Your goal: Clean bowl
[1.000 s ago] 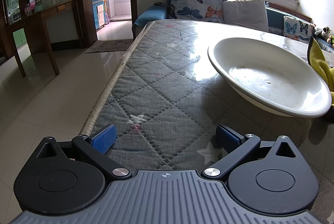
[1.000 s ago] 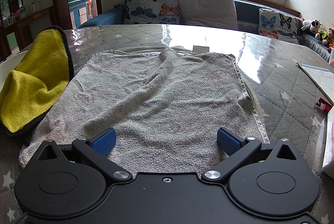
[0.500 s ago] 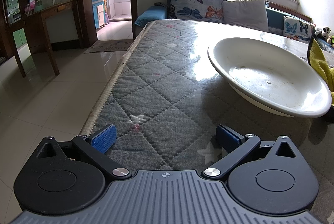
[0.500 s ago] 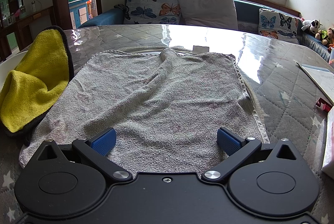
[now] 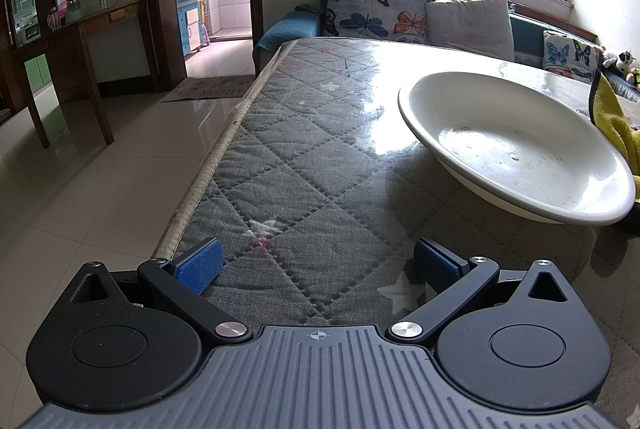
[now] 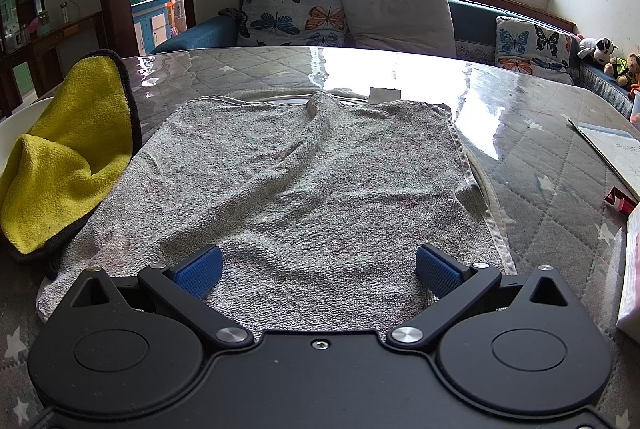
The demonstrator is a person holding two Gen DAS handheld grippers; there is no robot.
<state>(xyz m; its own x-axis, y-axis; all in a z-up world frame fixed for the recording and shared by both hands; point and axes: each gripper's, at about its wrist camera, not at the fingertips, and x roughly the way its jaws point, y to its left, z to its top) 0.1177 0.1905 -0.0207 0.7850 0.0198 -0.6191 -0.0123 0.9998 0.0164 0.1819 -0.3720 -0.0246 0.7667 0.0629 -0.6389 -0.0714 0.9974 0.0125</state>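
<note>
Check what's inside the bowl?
The bowl holds no solid items: only small specks and smears on its white inner surface, seen from the left wrist. Its far right rim is cut off by the yellow cloth, so that edge can't be checked.

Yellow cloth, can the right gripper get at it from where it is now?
Probably yes. The yellow cloth lies uncovered, ahead and to the left of the right gripper, whose jaws are open and empty over the grey towel. Nothing stands between them.
</note>
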